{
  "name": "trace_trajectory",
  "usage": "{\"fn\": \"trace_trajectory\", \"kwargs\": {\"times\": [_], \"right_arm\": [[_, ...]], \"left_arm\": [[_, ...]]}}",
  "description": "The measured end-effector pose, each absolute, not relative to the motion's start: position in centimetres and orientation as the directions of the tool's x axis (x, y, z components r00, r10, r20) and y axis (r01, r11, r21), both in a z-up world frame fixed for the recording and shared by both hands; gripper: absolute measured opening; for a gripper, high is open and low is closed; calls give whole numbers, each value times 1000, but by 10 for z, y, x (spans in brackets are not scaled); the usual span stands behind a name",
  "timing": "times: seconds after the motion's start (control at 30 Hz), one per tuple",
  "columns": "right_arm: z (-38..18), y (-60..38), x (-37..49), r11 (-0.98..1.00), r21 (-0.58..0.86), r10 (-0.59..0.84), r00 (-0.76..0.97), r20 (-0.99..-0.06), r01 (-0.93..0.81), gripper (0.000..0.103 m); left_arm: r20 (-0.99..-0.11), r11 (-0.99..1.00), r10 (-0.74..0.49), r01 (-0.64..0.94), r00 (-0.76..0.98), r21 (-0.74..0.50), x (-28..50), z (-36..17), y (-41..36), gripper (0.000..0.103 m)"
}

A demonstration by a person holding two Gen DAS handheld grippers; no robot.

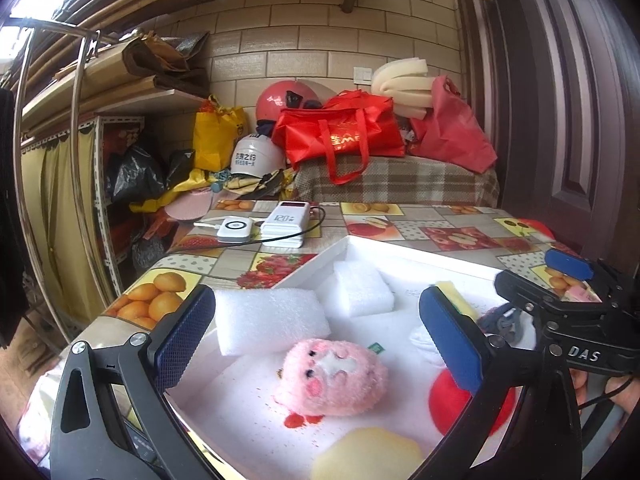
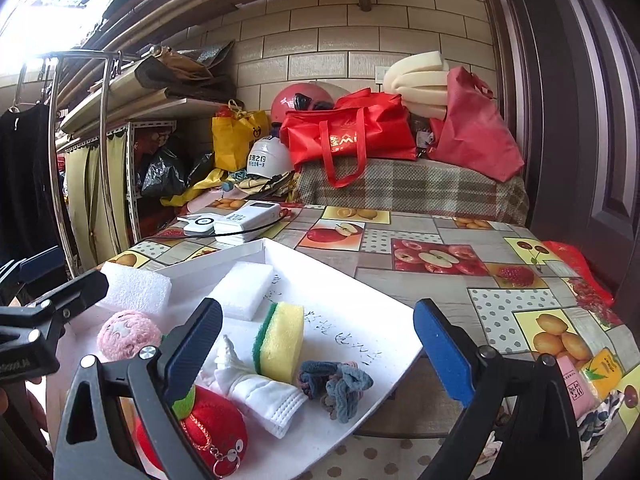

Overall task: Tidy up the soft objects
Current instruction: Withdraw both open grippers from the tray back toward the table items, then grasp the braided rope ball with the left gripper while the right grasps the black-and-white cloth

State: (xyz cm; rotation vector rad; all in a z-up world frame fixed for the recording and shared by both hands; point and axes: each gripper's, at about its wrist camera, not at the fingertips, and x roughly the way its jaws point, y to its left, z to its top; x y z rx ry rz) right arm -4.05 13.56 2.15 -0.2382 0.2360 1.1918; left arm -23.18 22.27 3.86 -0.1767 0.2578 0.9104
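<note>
A white tray [image 1: 304,272] [image 2: 400,312] holds soft things. In the left wrist view a pink plush [image 1: 334,376] lies in it between the fingers of my open, empty left gripper [image 1: 320,332], with two white foam blocks [image 1: 268,320] [image 1: 362,288] behind and a yellow sponge [image 1: 368,456] in front. In the right wrist view my open, empty right gripper [image 2: 320,344] hovers over a yellow-green sponge [image 2: 280,340], a white sock [image 2: 260,396], hair ties [image 2: 336,388] and a red plush [image 2: 212,428].
The tray sits on a table with a fruit-print cloth [image 2: 460,264]. White power banks [image 1: 280,224] with a cable lie at the table's far left. Red bags [image 1: 344,132], helmets and foam are piled behind. A dark door [image 2: 580,120] stands at the right.
</note>
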Motion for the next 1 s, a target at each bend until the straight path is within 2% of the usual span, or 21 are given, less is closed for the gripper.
{"fn": "trace_trajectory", "kwargs": {"times": [0.33,0.57,1.0], "right_arm": [[17,115,-42,312,-48,882,308,-355,-949,97],[17,71,-35,308,-25,885,297,-358,-951,97],[18,-9,44,560,77,774,488,-403,-825,97]], "left_arm": [[-294,633,732,-773,614,-37,-227,41,210,103],[-296,662,710,-749,639,-30,-223,40,199,103],[-304,718,666,-696,682,13,-205,41,175,103]]}}
